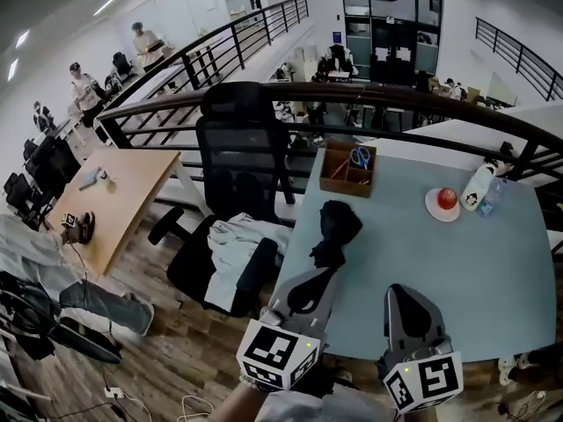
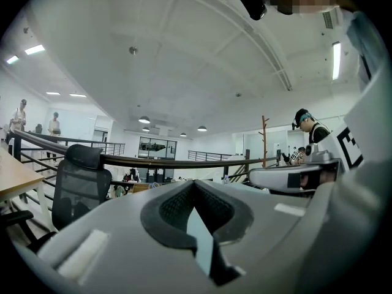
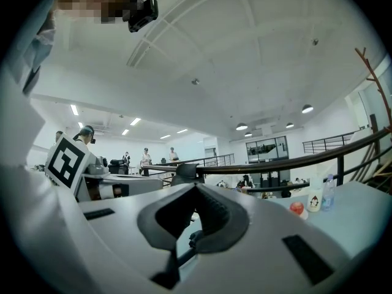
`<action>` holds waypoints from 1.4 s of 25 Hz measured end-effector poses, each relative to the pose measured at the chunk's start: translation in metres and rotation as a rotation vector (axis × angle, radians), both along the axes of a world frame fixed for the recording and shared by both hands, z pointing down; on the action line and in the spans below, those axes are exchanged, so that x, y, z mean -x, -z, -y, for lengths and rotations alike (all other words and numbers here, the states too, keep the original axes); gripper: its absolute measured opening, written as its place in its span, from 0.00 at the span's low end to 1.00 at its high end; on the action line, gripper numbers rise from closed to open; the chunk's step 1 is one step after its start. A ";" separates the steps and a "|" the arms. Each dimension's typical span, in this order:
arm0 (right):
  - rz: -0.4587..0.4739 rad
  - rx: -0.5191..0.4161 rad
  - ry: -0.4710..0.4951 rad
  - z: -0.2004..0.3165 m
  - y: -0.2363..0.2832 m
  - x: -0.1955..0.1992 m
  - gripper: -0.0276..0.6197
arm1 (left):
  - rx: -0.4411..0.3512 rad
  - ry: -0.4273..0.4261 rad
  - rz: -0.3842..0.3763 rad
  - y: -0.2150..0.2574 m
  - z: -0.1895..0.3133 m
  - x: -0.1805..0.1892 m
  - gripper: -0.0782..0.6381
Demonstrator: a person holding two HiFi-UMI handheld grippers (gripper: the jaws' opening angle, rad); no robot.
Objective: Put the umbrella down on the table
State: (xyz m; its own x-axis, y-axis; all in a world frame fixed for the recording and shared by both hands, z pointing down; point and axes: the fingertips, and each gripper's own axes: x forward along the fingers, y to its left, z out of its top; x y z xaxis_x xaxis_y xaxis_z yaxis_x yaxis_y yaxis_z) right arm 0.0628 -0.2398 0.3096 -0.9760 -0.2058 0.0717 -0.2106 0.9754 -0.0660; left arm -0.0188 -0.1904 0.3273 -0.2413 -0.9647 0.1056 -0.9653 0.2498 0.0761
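Umbrella (image 1: 337,227), black and folded, lies on the pale blue tabletop (image 1: 413,253) just ahead of your left gripper's (image 1: 326,273) jaws. Those jaws are pressed together with nothing in them; I can't tell whether the tips touch it. Your right gripper (image 1: 400,291) sits to the right of the left one, jaws likewise closed and empty.

Beyond the umbrella stands a wooden box (image 1: 347,170). Ahead and right of your right jaws, well apart, are a plate (image 1: 437,207) with a red apple (image 1: 448,198) and a white bottle (image 1: 478,185).

Left of your left jaws the tabletop ends beside an office chair (image 1: 237,148). Bare surface lies ahead of the right jaws.

Your right gripper view catches the apple and bottle to the right of the jaws. Your left gripper view shows the chair and a railing (image 2: 184,162) instead.
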 end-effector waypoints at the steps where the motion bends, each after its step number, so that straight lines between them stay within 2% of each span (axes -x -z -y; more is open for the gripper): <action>1: 0.000 -0.003 -0.001 -0.002 0.000 0.003 0.04 | -0.002 -0.002 0.002 0.000 -0.001 0.002 0.12; 35: -0.027 -0.014 -0.003 -0.023 -0.005 0.029 0.04 | -0.012 -0.012 -0.039 -0.010 -0.019 0.027 0.12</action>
